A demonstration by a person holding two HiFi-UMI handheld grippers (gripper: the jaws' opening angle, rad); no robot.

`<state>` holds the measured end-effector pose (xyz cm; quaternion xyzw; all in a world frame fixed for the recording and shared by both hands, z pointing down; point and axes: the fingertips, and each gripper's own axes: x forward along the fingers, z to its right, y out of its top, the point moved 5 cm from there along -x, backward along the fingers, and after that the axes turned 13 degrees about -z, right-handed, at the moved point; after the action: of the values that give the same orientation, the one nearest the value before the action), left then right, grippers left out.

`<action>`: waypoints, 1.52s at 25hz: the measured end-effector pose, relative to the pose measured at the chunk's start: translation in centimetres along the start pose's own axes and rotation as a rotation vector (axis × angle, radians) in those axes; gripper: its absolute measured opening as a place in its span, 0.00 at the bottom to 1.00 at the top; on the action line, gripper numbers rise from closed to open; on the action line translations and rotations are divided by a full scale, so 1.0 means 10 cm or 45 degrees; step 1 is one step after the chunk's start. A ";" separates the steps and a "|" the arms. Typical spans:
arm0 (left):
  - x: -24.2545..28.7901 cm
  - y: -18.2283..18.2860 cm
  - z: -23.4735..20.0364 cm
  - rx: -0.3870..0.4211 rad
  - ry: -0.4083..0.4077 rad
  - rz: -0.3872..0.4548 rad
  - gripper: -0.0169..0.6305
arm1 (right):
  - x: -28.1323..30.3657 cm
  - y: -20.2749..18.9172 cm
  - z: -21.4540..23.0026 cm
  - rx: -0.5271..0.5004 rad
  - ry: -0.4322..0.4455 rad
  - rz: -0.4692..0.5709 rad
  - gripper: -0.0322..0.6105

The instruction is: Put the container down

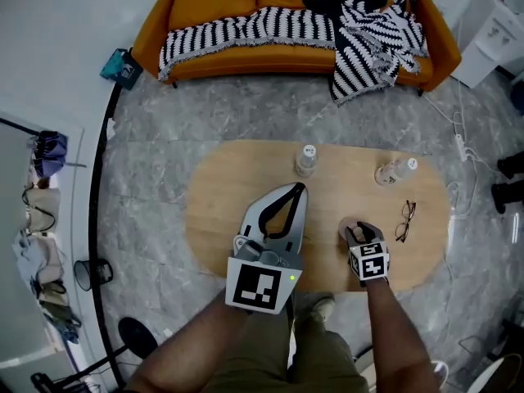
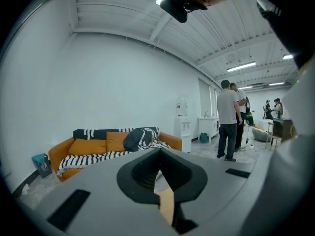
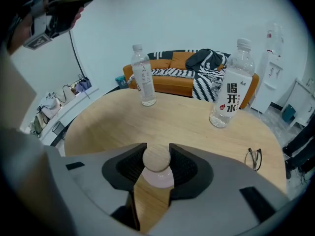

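Right gripper clamped on the container (pale body, round wooden top) low over the near part of the table; I think its base touches the wood, but the jaws hide the contact. Left gripper closed on nothing, held above the table's near side. A bottle and a labelled bottle stand upright farther across, glasses to the right — all well apart from the container.

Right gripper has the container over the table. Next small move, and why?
Probably ease the right gripper straight down, then open. Its jaws clamp the container by its round wooden top over bare table, and I can't tell whether the base touches yet.
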<state>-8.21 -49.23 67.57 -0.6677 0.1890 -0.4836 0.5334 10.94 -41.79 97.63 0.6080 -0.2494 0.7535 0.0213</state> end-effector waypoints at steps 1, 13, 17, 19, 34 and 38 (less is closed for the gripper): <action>-0.03 0.03 -0.01 -0.007 0.003 0.006 0.05 | -0.02 0.01 0.00 -0.008 0.006 0.002 0.30; -0.58 0.44 -0.13 -0.132 0.069 0.075 0.05 | -0.99 0.33 -0.19 -0.075 0.018 0.240 0.28; -0.77 0.60 -0.17 -0.161 0.101 0.084 0.05 | -1.52 0.41 -0.30 -0.103 -0.005 0.338 0.18; -0.84 0.67 -0.15 -0.145 0.107 0.088 0.05 | -1.76 0.47 -0.33 -0.096 -0.018 0.380 0.12; -1.30 1.23 0.08 -0.021 0.110 0.134 0.05 | -3.62 1.15 -0.42 -0.043 0.052 0.759 0.07; -1.46 1.38 0.14 0.001 0.116 0.154 0.05 | -4.09 1.29 -0.46 -0.080 0.062 0.824 0.07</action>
<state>-10.10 -42.21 48.81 -0.6323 0.2531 -0.4803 0.5527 13.09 -40.09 54.58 0.4782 -0.4523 0.7273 -0.1945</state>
